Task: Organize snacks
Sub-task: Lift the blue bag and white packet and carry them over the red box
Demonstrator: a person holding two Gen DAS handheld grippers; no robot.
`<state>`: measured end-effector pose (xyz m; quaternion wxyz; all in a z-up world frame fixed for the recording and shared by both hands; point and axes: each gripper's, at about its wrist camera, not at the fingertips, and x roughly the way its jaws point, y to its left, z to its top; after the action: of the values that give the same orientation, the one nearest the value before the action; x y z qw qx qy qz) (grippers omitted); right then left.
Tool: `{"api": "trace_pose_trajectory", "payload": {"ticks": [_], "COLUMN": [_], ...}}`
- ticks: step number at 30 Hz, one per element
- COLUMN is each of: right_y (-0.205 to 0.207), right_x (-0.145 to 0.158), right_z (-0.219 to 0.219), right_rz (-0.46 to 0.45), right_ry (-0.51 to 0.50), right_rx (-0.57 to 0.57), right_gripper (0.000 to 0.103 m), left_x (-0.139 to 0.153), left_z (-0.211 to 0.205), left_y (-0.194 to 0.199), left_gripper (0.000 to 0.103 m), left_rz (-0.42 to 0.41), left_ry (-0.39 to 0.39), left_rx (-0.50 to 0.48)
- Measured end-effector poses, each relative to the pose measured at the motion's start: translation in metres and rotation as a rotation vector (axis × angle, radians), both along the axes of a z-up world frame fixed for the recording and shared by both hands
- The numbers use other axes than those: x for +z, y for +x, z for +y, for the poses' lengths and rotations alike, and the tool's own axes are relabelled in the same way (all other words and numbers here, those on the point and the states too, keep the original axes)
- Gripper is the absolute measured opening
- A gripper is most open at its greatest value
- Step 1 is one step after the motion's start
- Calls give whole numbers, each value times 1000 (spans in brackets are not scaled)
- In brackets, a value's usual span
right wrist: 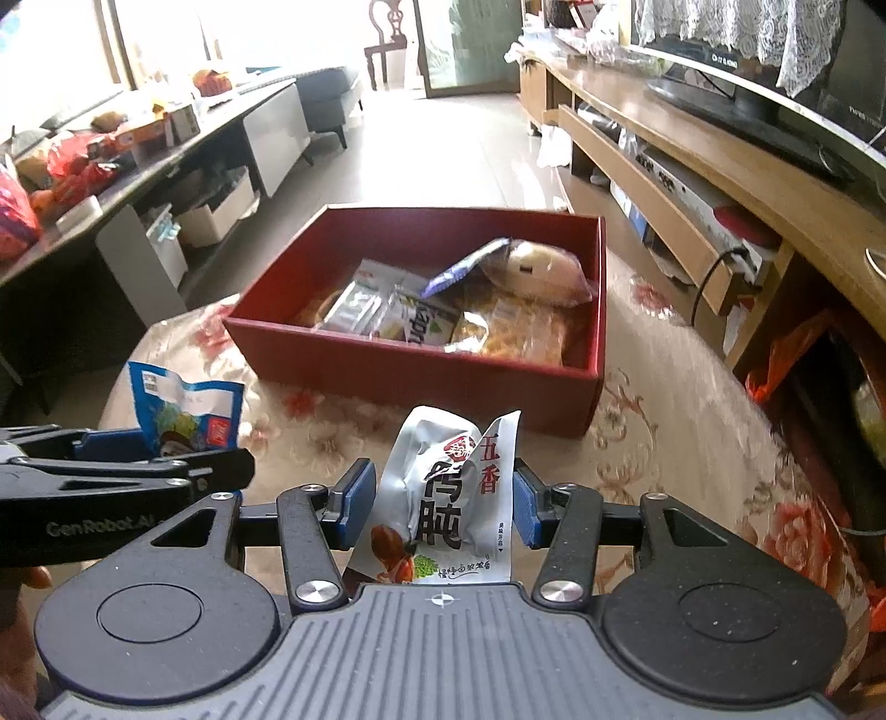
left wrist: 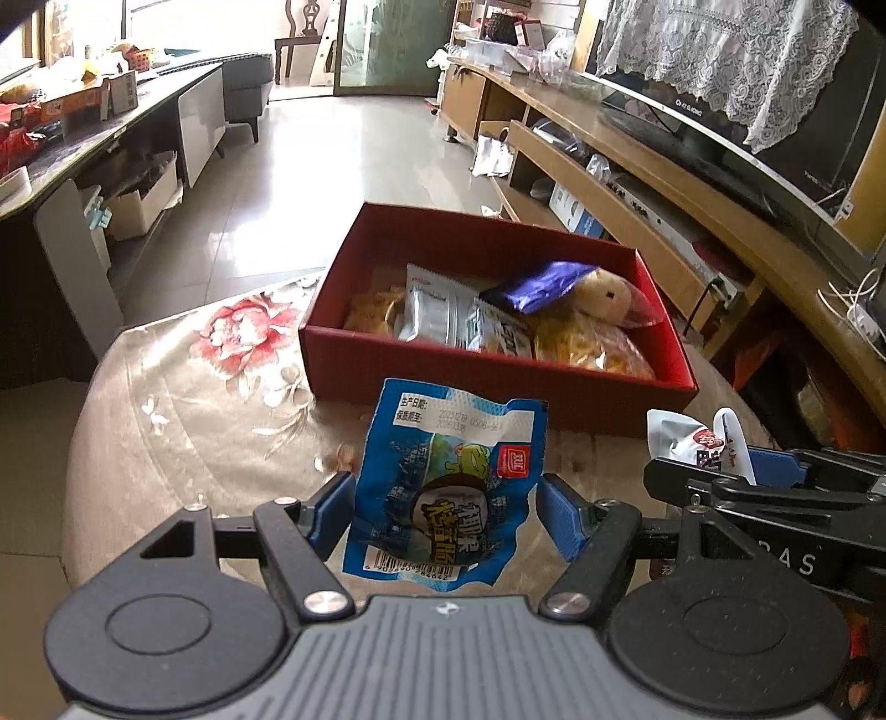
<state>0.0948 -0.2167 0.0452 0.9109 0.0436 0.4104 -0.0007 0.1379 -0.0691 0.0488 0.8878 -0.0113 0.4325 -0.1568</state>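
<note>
Background of the room: a worktop covered by a beige cloth with red flowers [left wrist: 221,354] stands on a glossy tiled floor [left wrist: 332,144]. Along the right runs a long wooden cabinet [right wrist: 692,138] bearing a dark television [left wrist: 736,127] draped with a white lace cover [left wrist: 736,61]. At left stands a long dark table [right wrist: 166,149] cluttered with red bags and boxes, with a grey sofa [right wrist: 332,99] and a carved wooden chair [right wrist: 387,44] beyond it.
</note>
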Motion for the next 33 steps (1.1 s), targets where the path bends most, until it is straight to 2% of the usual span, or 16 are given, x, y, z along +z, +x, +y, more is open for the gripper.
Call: {"api": "trace_pose_trajectory", "payload": {"ticks": [33], "right_y": [60], "right_x": [29], "right_z": [-24], "right_rz": [-89], "right_ry": [16], "right_rx": [-51], "right_gripper": [59], "left_x": [31], "left_z": [-34], "left_y": [67], "left_gripper": [71], "left_rz": [-115], "left_ry": [14], "left_rx": [34]}}
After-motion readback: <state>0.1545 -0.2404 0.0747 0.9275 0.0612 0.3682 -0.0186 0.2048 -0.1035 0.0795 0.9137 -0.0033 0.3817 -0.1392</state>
